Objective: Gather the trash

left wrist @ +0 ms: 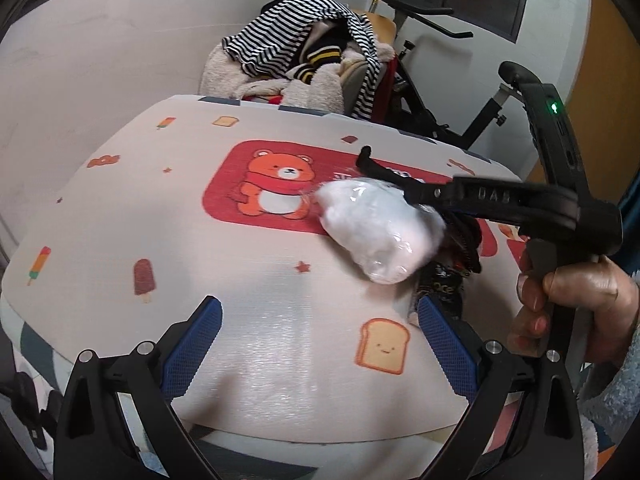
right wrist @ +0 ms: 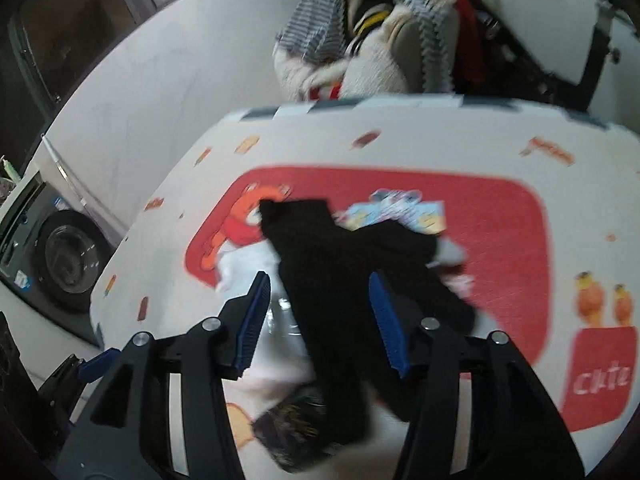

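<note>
A white crumpled wad wrapped in clear plastic hangs above the cartoon-print table, right of the printed bear. A black long-handled grabber tool held by a bare hand reaches in from the right over the wad. Dark wrappers lie under it. My left gripper is open and empty, low over the table's near edge. In the right wrist view my right gripper is open, its jaws on either side of a black cloth-like piece; white plastic and colourful wrappers lie around it.
A chair piled with striped and fleecy clothes stands behind the table. An exercise bike frame is at the back right. A washing machine stands left of the table.
</note>
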The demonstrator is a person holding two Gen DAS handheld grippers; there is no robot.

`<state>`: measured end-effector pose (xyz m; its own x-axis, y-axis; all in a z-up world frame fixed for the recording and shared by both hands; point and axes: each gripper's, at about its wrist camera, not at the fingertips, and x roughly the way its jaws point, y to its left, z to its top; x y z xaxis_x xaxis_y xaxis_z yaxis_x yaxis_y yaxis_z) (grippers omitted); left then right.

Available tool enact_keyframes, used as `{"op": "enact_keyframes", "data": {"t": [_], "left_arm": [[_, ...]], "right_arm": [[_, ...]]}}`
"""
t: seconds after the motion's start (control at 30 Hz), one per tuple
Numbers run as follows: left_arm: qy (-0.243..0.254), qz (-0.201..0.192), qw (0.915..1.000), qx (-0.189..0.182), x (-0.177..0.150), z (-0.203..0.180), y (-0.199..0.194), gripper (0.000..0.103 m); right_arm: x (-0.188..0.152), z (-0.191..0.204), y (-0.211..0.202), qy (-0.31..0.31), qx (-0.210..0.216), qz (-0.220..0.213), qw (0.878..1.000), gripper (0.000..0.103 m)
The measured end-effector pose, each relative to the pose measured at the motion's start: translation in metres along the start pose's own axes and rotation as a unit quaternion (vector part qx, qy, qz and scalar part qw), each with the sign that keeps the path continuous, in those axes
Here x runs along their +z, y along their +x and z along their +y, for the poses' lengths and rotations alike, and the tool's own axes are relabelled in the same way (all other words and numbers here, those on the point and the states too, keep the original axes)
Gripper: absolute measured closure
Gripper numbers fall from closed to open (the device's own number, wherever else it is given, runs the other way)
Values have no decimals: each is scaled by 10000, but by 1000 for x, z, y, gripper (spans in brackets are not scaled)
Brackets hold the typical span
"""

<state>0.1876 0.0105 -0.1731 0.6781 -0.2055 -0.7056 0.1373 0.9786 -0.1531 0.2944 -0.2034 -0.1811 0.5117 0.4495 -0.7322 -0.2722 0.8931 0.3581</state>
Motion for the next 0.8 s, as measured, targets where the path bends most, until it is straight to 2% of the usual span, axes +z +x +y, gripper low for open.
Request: {"op": "enact_keyframes", "data": {"t": [0.03,0.07,0.1,0.13,0.17,0.3,0.47,0.57,0.7,0.8], "left_arm": [[-11,-7,10000,7,0,2,-1,7],[-18,-19,10000,9,0,3,-3,7],[-23,-37,10000,7,1,3,-4,7],[-17,-46,10000,4,1,2,-5,7],[-3,-50,10000,1,1,1,-5,7],[58,-89,9999,-99,0,-10,-9,7],[170,-85,9995,-262,-3,-28,-9,7],[227,-33,9992,-323,-5,-39,-3,7],[167,30,9990,-419,-5,-48,4,7],[288,71,9978,-591,-4,-57,9,10]], "right_arm": [[-2,4,0,-98,-9,-26,9999,58],[-2,7,-1,-190,-21,-63,9998,68],[-3,9,-7,-261,-33,-112,9996,81],[-3,10,-11,-260,-42,-173,9995,85],[-4,10,-20,-246,-98,-293,9992,94],[-3,0,-66,-50,178,-880,9959,94],[-14,-31,-119,147,306,-1357,9902,94],[-28,-53,-135,274,267,-1414,9892,94],[-43,-72,-136,344,54,-1312,9908,94],[-54,-82,-137,536,103,-1308,9899,94]]}}
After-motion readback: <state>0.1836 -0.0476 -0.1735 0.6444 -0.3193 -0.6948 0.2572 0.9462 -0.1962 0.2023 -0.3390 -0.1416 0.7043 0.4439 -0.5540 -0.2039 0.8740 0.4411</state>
